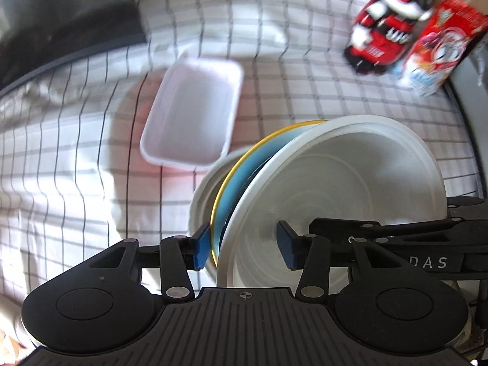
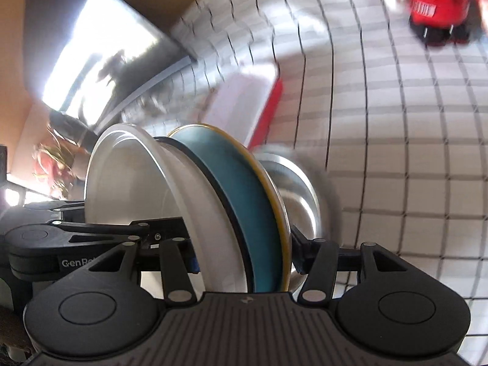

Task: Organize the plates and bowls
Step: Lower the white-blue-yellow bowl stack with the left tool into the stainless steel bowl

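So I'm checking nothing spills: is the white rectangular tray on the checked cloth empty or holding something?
Empty. In the left wrist view the white rectangular tray shows only its bare pale inside, lying flat on the checked cloth.

The stack of dishes (image 1: 305, 189) fills the space between both tools. Ahead and left of the left tool (image 1: 244, 244) sits a white tray (image 1: 192, 113). Far right stand a toy (image 1: 387, 27) and maybe a box (image 1: 439, 45). Checked cloth (image 1: 76, 152) lies open left.

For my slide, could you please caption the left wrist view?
Left gripper straddling stacked white bowl and yellow-rimmed blue plate over checked tablecloth.
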Demonstrator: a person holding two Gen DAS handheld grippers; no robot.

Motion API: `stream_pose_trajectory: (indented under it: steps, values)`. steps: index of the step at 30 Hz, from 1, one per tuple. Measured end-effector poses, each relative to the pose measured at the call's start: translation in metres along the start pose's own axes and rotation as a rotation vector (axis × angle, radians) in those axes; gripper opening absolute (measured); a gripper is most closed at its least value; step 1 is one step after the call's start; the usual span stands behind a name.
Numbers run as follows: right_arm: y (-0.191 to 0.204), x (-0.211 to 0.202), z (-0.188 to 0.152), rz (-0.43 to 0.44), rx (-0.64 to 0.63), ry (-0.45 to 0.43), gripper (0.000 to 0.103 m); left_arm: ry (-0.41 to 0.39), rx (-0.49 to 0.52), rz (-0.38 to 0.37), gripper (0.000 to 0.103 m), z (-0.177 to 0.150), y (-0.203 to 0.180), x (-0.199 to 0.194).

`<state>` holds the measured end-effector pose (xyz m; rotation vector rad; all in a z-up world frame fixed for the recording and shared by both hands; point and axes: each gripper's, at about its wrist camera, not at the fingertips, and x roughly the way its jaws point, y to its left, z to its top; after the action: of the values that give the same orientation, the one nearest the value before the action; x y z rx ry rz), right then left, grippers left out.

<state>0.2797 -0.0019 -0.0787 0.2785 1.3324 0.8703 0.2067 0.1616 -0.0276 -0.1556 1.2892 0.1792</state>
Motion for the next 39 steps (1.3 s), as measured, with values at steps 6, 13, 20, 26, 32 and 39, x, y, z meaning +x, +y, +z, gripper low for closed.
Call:
stream_pose_trajectory:
  steps: [6, 13, 20, 26, 32, 39]
  values:
    - [-0.006, 0.04, -0.007, -0.045, 0.026, 0.081, 0.053, 0.019, 0.075, 0.051, 0.043, -0.015, 0.009, 0.032]
    - [0.013, 0.05, 0.001, -0.16, -0.096, 0.078, 0.053, 0.005, 0.016, -0.002, 0.038, -0.014, 0.03, 0.035]
    - [0.02, 0.044, 0.01, -0.218, -0.161, 0.113, 0.052, -0.05, -0.055, -0.065, 0.028, -0.016, 0.046, 0.024]
    - [0.032, 0.022, 0.015, -0.285, -0.236, 0.032, 0.053, -0.104, -0.103, -0.095, 0.028, -0.021, 0.054, 0.02]
    - [0.034, -0.007, 0.0, -0.339, -0.274, -0.076, 0.055, -0.134, -0.1, -0.128, 0.027, -0.027, 0.05, 0.015]
    - [0.03, -0.017, -0.019, -0.394, -0.188, -0.187, 0.057, -0.152, -0.039, -0.177, 0.027, -0.029, 0.053, 0.005]
